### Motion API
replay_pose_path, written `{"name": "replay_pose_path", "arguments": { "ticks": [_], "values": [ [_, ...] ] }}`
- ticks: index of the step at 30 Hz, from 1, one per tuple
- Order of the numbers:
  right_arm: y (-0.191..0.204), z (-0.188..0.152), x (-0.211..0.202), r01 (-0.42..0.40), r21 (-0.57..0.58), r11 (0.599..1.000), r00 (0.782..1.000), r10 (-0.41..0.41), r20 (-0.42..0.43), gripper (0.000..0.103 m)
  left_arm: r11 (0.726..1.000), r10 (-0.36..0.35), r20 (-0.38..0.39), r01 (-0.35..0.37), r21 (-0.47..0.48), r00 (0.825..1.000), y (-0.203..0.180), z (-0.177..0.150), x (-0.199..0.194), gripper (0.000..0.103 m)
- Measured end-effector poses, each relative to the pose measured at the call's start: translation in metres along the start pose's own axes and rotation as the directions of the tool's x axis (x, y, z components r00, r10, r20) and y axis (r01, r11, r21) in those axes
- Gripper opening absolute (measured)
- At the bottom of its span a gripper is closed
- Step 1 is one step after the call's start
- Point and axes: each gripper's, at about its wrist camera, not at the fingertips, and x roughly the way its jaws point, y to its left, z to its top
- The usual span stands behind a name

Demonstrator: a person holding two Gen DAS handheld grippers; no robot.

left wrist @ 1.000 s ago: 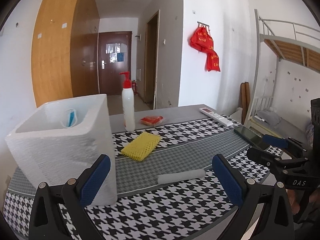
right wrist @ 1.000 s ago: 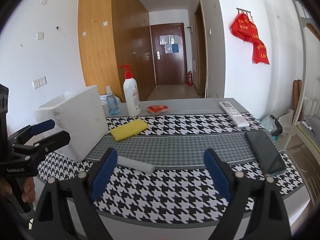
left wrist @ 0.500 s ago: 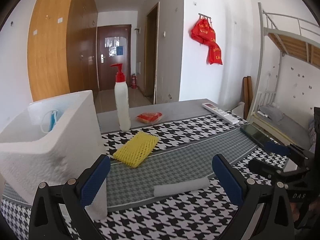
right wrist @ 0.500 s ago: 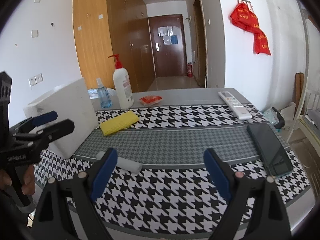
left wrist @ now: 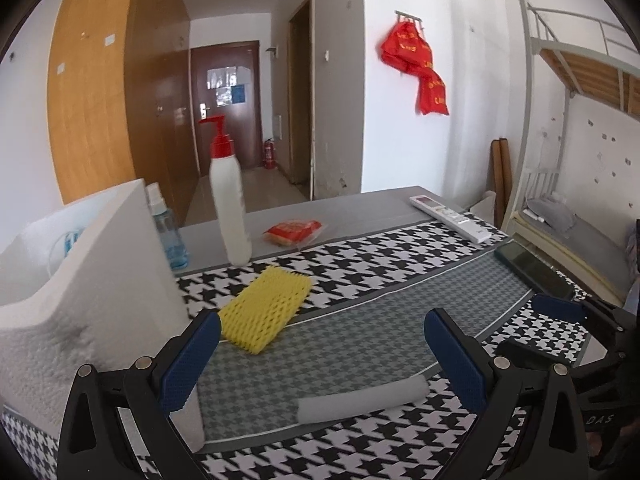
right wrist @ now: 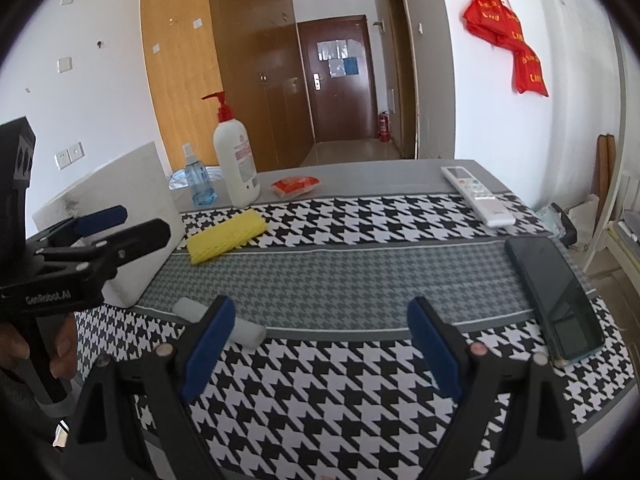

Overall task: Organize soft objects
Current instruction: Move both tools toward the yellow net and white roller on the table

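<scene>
A white foam roll (left wrist: 362, 402) lies on the houndstooth cloth just ahead of my left gripper (left wrist: 322, 356), which is open, and nothing is between its blue pads. A yellow foam net sleeve (left wrist: 266, 314) lies farther back beside the white foam box (left wrist: 80, 280). In the right wrist view my right gripper (right wrist: 322, 340) is open and empty. Its left finger partly hides the white foam roll (right wrist: 248, 330). The yellow sleeve (right wrist: 226, 236) and the box (right wrist: 120, 216) sit beyond, with the left gripper (right wrist: 136, 224) in front of the box.
A pump bottle (left wrist: 230, 208), a spray bottle (left wrist: 166, 232) and a red packet (left wrist: 294, 231) stand at the back. A remote (right wrist: 478, 196) and a dark phone (right wrist: 552, 296) lie on the right. The right gripper (left wrist: 536, 328) shows at the right edge. A bunk bed stands beyond the table.
Both grippers have come forward and a little lower over the table. The white roll and yellow sleeve look nearer, and the box has slid toward the left edge of the left view.
</scene>
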Motion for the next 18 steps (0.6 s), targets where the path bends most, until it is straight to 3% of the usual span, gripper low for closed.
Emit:
{"name": "replay_pose_path", "arguments": {
  "ticks": [7, 18],
  "values": [
    [-0.010, -0.005, -0.001, 0.004, 0.022, 1.000, 1.000, -0.004, -0.006, 0.091, 1.000, -0.026, -0.030, 0.025, -0.004, 0.999, -0.004, 0.001, 0.020, 0.102],
    [-0.004, -0.002, 0.009, -0.021, 0.002, 1.000, 0.999, 0.021, -0.032, 0.091, 0.996, 0.069, -0.081, -0.073, -0.049, 0.994, 0.022, -0.004, 0.038, 0.102]
  ]
}}
